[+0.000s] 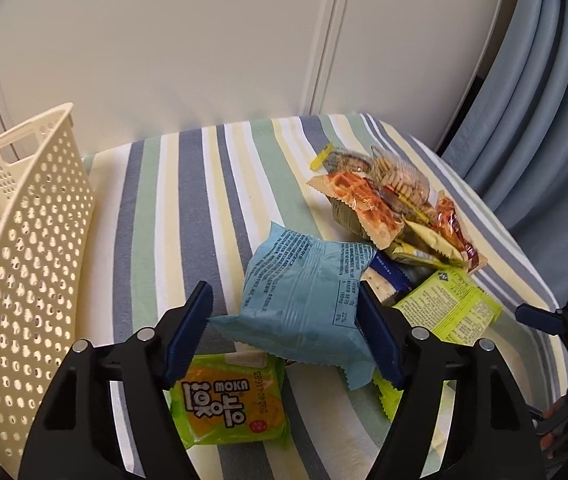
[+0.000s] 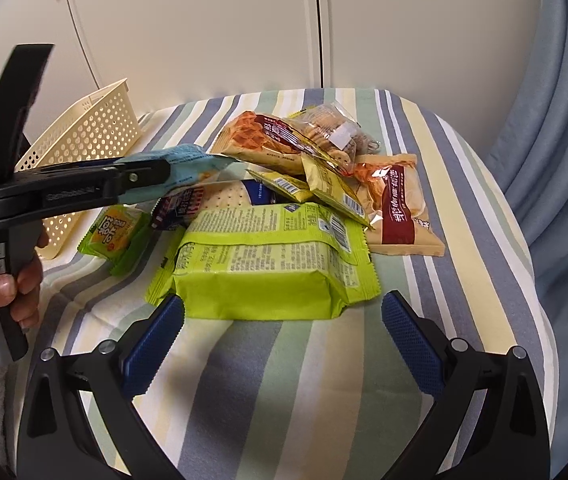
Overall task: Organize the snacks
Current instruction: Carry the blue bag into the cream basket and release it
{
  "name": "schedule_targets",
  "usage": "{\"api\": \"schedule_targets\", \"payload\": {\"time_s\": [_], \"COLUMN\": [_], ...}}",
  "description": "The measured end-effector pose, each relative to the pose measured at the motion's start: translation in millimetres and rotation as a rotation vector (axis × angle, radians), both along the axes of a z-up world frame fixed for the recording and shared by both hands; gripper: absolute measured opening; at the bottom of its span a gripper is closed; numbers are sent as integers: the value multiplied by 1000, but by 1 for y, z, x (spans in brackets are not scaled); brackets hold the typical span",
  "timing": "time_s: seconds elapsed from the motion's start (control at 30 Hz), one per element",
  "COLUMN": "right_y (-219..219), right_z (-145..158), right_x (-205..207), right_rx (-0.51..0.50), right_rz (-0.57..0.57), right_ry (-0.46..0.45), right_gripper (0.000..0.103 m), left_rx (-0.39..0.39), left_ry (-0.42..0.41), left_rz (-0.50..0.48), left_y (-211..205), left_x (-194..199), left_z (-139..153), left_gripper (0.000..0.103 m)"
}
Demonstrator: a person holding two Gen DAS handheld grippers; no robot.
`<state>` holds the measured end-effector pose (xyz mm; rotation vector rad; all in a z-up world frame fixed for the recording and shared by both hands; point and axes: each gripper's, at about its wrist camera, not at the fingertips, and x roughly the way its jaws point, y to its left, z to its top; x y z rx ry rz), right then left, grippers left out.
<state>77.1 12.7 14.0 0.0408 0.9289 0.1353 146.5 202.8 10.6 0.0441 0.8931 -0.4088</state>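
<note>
Striped cloth (image 2: 424, 280), left gripper (image 1: 284, 320) — crinkly blue packet (image 1: 304, 292)

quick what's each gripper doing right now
Left gripper: shut on the light blue snack packet, lifted above the striped cloth.
Right gripper: open, empty, just short of the lime green packet.

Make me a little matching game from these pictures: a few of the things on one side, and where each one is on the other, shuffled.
Things:
1. blue packet
2. basket
3. lime pack
4. biscuit bag

Places:
A. on top of the snack pile, at the far end of the cloth
B. just ahead of the open right gripper, flat on the striped cloth
C. clamped in the left gripper, lifted off the cloth
D. at the cloth's left edge, no snacks seen inside

Pairs: 1-C, 2-D, 3-B, 4-A
</note>
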Motion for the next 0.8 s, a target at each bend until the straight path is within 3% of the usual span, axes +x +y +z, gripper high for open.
{"api": "schedule_targets", "payload": {"time_s": [0.3, 0.53, 0.8], "right_y": [32, 88, 150], "right_z": [12, 17, 1], "right_x": [0, 15, 42], "right_rx": [56, 65, 67], "right_rz": [76, 177, 261], "right_ry": [-33, -28, 29], "right_gripper": [98, 98, 98], "left_rx": [-68, -112, -109], "left_ry": [-104, -170, -241], "left_rz": [65, 132, 305], "left_y": [40, 89, 158], "left_x": [-20, -35, -45], "left_z": [52, 85, 100], "left_gripper": [74, 74, 74]}}
